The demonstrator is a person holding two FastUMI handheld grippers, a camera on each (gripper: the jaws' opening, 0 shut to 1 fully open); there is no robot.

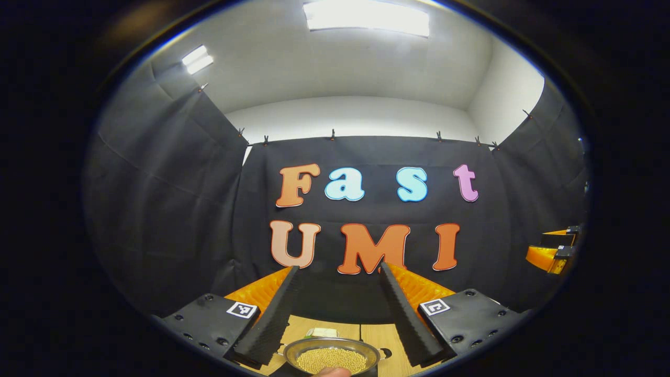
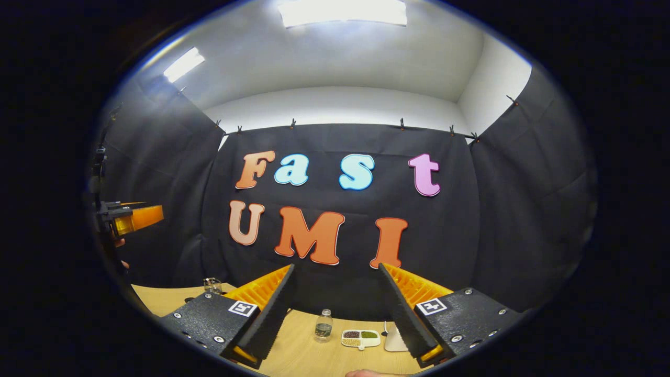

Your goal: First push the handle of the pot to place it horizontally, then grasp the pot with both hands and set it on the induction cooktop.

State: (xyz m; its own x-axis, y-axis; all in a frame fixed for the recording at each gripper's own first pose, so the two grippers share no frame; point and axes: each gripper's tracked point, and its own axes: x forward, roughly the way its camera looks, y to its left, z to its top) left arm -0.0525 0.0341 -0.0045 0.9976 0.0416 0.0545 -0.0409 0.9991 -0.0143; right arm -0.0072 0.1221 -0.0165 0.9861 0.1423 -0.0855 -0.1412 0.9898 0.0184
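1. At the near edge of the wooden table (image 1: 374, 335), seen in the left gripper view, sits the pot (image 1: 332, 356), a small metal one holding pale grains. It lies just below and between the fingers of the left gripper (image 1: 340, 309), which stand apart with nothing between them.
2. Farther right on the table, in the right gripper view, stand a small bottle (image 2: 324, 325), a divided dish (image 2: 360, 338) of dark and green grains, and a white object partly hidden behind a finger. The right gripper (image 2: 340, 309) is likewise spread wide and empty.
3. Risk: both grippers are held high and aimed at the wall, so a blind descent could knock the rim and spill the grains.
4. A small dark nub shows at the pot's right rim; if this is the handle, its long axis runs left to right, but I cannot tell for certain.
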